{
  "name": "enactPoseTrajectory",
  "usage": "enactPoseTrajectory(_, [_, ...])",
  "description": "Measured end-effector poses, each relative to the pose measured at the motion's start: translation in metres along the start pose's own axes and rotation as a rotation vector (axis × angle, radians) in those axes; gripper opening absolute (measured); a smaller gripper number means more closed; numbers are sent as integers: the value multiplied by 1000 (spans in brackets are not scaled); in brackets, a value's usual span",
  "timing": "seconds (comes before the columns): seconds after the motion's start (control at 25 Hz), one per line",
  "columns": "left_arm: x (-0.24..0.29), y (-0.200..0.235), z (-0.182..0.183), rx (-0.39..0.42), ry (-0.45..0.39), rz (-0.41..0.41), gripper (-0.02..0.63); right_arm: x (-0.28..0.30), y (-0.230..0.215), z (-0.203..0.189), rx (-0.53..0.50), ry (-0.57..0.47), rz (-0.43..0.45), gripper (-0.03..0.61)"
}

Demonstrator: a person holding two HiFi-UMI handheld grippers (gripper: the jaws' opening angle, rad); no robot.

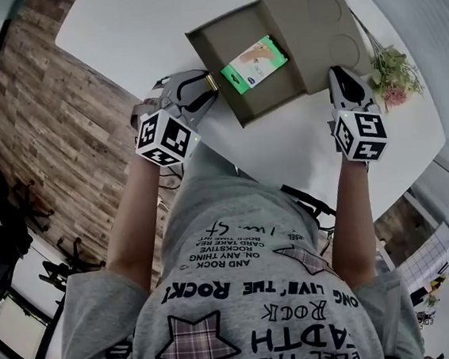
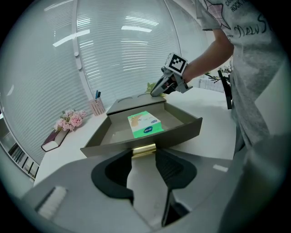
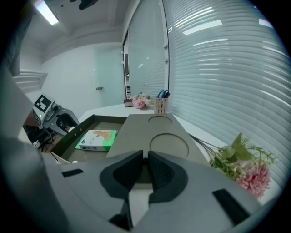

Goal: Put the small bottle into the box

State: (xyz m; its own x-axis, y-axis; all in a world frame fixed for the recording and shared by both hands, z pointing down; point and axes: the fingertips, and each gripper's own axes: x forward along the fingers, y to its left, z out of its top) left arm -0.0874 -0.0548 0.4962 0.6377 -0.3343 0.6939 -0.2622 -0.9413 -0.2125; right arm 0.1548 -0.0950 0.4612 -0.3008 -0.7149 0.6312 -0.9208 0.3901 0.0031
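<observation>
Two-handed: clamps left gripper point(image 2: 143, 154) on gold pull point(image 1: 209, 81) of box point(image 1: 303, 15); holds right gripper point(image 3: 145, 157), fingers together, at box's right edge; reads "ROCK" on shirt point(image 1: 244, 292), nothing on green packet point(image 1: 254, 63).

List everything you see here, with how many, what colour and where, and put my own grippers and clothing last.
table: one, white, under everything.
box: one, olive-grey, on the table, two round recesses on top.
drawer: one, olive-grey, pulled out of the box.
packet: one, green and white, lying in the drawer.
handle: one, gold, on the drawer front.
flowers: two bunches, pink; one right of the box, another far along the table.
book: one, dark, beside the far bunch.
pen pot: one, pale, by the blinds.
shirt: one, grey, printed.
left gripper: one, grey, jaws closed on the handle.
right gripper: one, grey, jaws together, at the box's right edge.
</observation>
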Motion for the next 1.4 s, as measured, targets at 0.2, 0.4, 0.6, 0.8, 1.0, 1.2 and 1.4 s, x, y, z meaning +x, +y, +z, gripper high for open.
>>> enactPoseTrajectory(0.2, [6, -2, -8, 0, 29, -10, 175, 0, -1, -1, -6, 7, 1, 41])
enactPoseTrajectory(0.4, [13, -6, -17, -16, 68, -35, 178, -1, 0, 0, -17, 9, -1, 41])
enactPoseTrajectory(0.6, [17, -7, -21, -44, 78, -38, 181, 1, -1, -1, -17, 10, -2, 41])
enactPoseTrajectory(0.8, [13, -5, -19, -127, 84, -48, 186, 0, -1, 0, -16, 8, -3, 41])
enactPoseTrajectory(1.0, [1, 0, -6, -210, 65, -70, 189, -1, -1, 0, -2, 2, -1, 41])
enactPoseTrajectory(1.2, [-7, 26, 1, -302, 38, -12, 189, 1, -2, -2, -7, 4, -2, 41])
enactPoseTrajectory(1.4, [-3, 53, -3, -555, 34, 61, 189, 0, -2, -1, -9, 5, -3, 41])
